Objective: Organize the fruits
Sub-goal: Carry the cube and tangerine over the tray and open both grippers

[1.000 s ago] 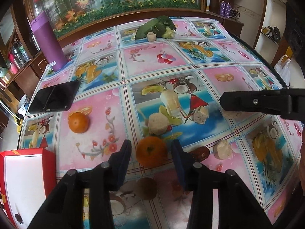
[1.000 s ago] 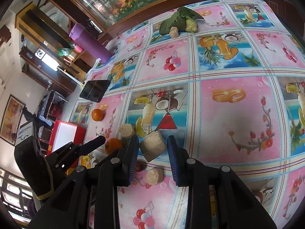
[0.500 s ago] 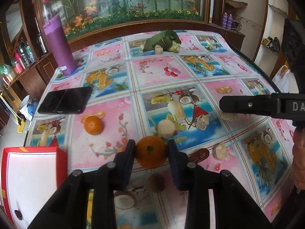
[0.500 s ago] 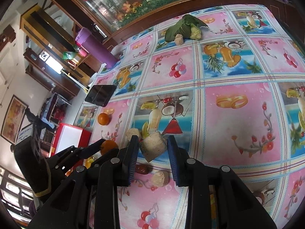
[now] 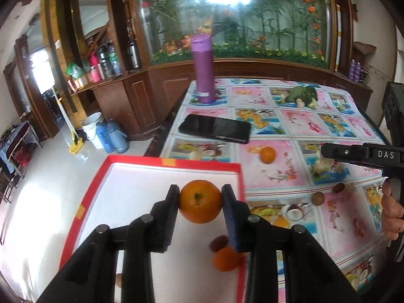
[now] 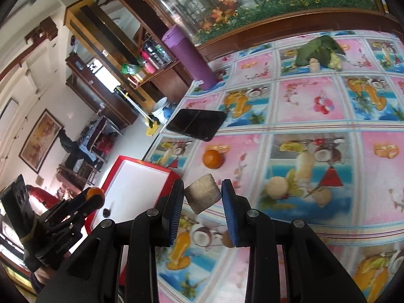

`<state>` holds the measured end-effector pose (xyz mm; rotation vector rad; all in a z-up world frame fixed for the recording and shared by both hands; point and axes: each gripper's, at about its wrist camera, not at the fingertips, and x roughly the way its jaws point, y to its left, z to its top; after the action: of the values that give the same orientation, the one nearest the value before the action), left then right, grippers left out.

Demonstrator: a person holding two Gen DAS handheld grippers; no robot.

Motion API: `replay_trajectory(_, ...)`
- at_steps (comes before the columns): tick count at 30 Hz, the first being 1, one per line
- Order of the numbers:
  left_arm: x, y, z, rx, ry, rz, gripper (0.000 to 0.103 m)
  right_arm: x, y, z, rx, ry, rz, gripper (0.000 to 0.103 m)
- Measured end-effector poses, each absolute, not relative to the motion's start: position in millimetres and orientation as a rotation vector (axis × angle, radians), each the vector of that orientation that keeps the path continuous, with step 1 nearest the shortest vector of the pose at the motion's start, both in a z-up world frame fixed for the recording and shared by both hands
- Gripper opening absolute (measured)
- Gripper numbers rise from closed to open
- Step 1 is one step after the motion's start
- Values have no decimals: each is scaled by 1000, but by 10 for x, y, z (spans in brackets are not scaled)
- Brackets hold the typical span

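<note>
Over the white inside of the red-rimmed box (image 5: 161, 162), which sits at the near left edge of the desk (image 5: 298, 126), the left gripper (image 5: 200, 200) grasps an orange (image 5: 200, 201); its two jaws press on the fruit's left and right sides, and the fruit hangs clear of the box floor. The jaws closed a little further on the orange within the last second. Inside the box, near its right wall, lie a second orange (image 5: 226, 258) and a small dark brown fruit (image 5: 219, 243) touching it.

Above the desk's fruit-printed cloth, just right of the box (image 6: 141, 184), the right gripper (image 6: 202, 197) is clenched on a pale, rough, block-shaped piece (image 6: 202, 196), held tilted with one corner down between the blue pads. The left gripper (image 6: 94, 194) shows at the left of that view with its orange over the box.

Still on the desk are another orange (image 6: 212, 158) near the box's far corner, two pale round pieces (image 6: 277, 187) to the right of the held block, and a small brown round fruit (image 5: 317, 198) with a reddish one (image 5: 338, 188) beside it. A black phone (image 5: 214, 128) lies farther back, a purple bottle (image 5: 203, 69) stands at the far left corner, and a bundle of green leaves (image 5: 303, 95) rests at the far side. A hand (image 5: 391, 214) holds the right gripper's grip at the right edge.
</note>
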<state>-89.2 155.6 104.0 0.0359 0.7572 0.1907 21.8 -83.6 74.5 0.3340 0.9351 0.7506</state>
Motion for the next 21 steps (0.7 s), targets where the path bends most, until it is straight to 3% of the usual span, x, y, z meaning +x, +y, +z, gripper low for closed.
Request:
replay_trajectory(12,-950,2379,741,-24,825,331,37,22,673,563,237,1008,881,29)
replay_trajectory(21,-810,2496,488,-18,887,366,37,11,1008,373,122,1037,850,29)
